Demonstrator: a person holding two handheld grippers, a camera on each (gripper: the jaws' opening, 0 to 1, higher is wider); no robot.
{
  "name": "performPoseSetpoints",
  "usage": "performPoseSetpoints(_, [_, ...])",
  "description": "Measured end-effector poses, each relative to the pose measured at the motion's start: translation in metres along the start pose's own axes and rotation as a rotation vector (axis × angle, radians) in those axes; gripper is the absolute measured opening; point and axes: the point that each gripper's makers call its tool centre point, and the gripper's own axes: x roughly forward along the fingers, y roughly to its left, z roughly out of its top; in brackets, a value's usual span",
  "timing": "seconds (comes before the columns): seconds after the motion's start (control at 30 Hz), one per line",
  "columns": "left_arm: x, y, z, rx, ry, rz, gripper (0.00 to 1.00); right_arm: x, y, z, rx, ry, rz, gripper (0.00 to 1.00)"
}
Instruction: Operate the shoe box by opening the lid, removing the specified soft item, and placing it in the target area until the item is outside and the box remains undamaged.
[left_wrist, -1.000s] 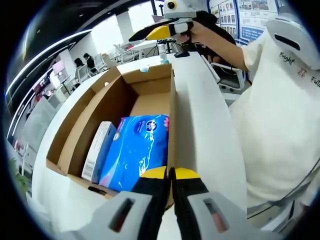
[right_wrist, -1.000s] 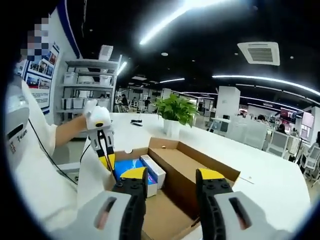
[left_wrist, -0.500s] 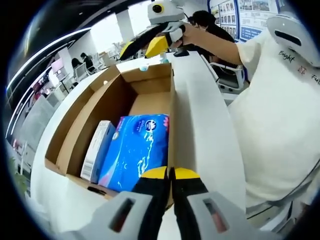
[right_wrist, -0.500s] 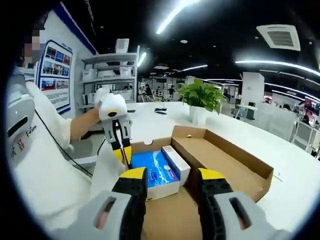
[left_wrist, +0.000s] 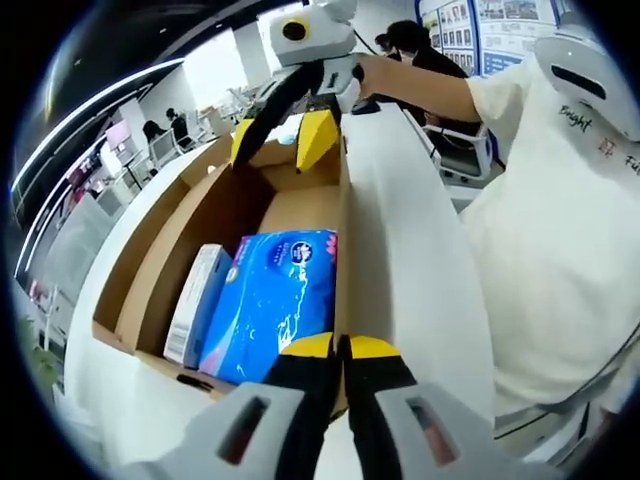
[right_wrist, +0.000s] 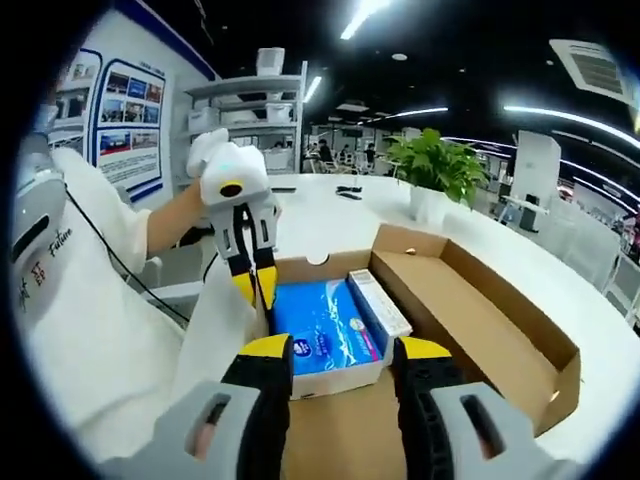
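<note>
Inspection, left to right. In the left gripper view the shoe box stands open on the white table, its lid folded out flat. Inside lie a white carton at 9 o'clock and, just beside it, the blue soft pack, its long axis running along the box from 6 towards 12 o'clock. The left gripper sits at 6 o'clock with its jaws pressed together on the box's near side wall, seemingly pinching the cardboard edge and steadying the box.

At 12 o'clock in that view the right gripper hangs over the far end of the box, jaws parted, holding nothing.

In the right gripper view the right gripper looks down the box; the blue soft pack lies straight ahead at 12 o'clock, just beyond the spread yellow tips. The left gripper stands at the box wall at 11 o'clock.

Judgement: the right gripper is free, so the pick falls to it; it should meet one short end of the pack first.

The right gripper view alone shows the folded-out lid and a potted plant on the table.
</note>
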Motion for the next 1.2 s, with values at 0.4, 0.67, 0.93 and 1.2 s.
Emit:
performPoseSetpoints(0.4, [0.000, 0.000, 0.000, -0.016, -0.002, -0.005, 0.02, 0.039, 0.002, -0.004, -0.032, 0.129, 0.108, 0.48])
performPoseSetpoints(0.67, [0.000, 0.000, 0.000, -0.015, -0.005, -0.004, 0.02, 0.049, 0.008, -0.007, -0.066, 0.173, 0.156, 0.49])
performPoseSetpoints(0.93, [0.000, 0.001, 0.000, -0.020, 0.000, -0.008, 0.02, 0.056, 0.016, -0.003, -0.076, 0.211, 0.196, 0.54])
performPoseSetpoints(1.2, [0.000, 0.001, -0.001, -0.020, -0.001, -0.009, 0.02, 0.059, 0.019, 0.003, -0.102, 0.251, 0.219, 0.55])
